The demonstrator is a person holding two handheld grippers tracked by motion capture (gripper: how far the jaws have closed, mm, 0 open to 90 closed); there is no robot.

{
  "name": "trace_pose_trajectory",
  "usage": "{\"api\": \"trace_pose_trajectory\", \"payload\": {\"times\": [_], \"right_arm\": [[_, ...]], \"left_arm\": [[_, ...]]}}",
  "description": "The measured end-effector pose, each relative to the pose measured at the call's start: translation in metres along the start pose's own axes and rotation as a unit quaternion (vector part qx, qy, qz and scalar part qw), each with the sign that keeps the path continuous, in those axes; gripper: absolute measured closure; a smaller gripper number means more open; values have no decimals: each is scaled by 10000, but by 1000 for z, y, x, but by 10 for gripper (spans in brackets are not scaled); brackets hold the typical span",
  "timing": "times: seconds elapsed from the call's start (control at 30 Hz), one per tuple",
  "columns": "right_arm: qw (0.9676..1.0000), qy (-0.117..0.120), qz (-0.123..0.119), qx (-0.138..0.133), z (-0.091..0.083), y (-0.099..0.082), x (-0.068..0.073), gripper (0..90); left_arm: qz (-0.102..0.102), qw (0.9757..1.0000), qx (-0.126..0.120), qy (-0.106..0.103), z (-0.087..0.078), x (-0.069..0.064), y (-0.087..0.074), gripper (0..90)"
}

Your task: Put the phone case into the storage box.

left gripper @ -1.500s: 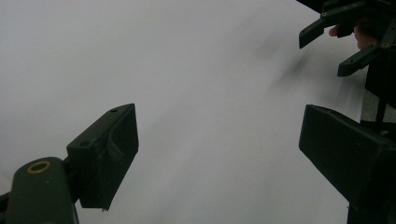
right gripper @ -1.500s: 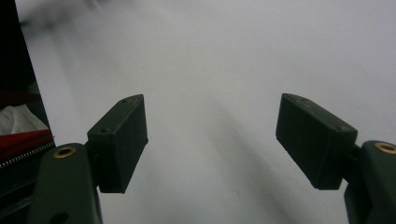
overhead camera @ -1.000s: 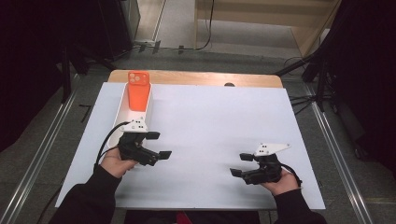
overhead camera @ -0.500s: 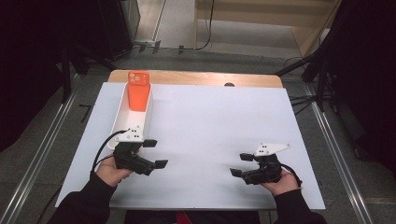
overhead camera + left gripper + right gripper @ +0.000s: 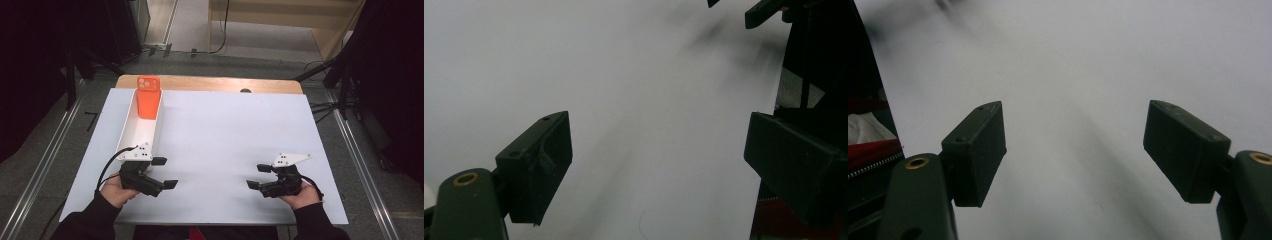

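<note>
High view first: one white tray (image 5: pixel 131 131) lies along the left side of the white table sheet (image 5: pixel 225 130), and one orange phone case (image 5: pixel 148 97) stands leaning in the tray's far end, camera cut-out uppermost. The left gripper (image 5: pixel 165 172) hangs just past the tray's near end with its jaws apart and nothing between them. The right gripper (image 5: pixel 259 176) sits well apart on the right side, jaws also spread and empty. So: one case, one tray, two grippers.

Left gripper view: the left gripper (image 5: pixel 659 165) looks over bare white sheet (image 5: pixel 624 90); both jaws stand wide, and the tips of the right gripper (image 5: pixel 744 7) show far off at the top.

Right gripper view: the right gripper (image 5: pixel 1075 150) is likewise open over plain sheet (image 5: pixel 1088 65).

As I judge it, the risk lies in reaching for the case: the tray is narrow, so a wide jaw may catch its wall and drag the tray, or tip the leaning case flat where it is harder to pinch.
</note>
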State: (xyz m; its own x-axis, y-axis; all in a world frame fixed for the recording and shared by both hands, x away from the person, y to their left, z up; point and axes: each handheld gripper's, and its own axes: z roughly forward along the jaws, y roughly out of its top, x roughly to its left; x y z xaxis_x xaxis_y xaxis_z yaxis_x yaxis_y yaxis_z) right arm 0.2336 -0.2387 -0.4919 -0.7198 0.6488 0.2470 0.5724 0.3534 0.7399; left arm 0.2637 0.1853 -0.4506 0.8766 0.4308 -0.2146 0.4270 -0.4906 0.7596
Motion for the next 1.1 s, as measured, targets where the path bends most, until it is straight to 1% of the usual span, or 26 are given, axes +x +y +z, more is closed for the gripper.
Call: {"api": "trace_pose_trajectory", "payload": {"times": [0.13,0.33,0.53,0.63,0.77,0.87,0.93,1.1], "right_arm": [[10000,1,-4,4,0,0,0,236],[10000,-8,0,2,0,0,0,236],[10000,-14,-13,6,0,0,0,236],[10000,-9,-8,10,0,0,0,236],[10000,-16,-17,9,0,0,1,236],[10000,-5,-6,6,0,0,0,236],[10000,-2,-2,9,0,0,0,236],[10000,-2,32,7,0,0,0,236]], "left_arm": [[46,9999,97,20,0,-2,-4,118],[68,9998,153,64,-2,-4,-9,118],[10,9997,225,84,-2,-3,-15,118],[14,9995,272,127,-3,-3,-17,118],[18,9995,288,129,-4,-2,-19,118],[-15,9993,321,176,-3,-2,-19,118],[-57,9994,304,160,-3,-1,-19,118],[-39,9993,343,158,-2,0,-20,118]]}}
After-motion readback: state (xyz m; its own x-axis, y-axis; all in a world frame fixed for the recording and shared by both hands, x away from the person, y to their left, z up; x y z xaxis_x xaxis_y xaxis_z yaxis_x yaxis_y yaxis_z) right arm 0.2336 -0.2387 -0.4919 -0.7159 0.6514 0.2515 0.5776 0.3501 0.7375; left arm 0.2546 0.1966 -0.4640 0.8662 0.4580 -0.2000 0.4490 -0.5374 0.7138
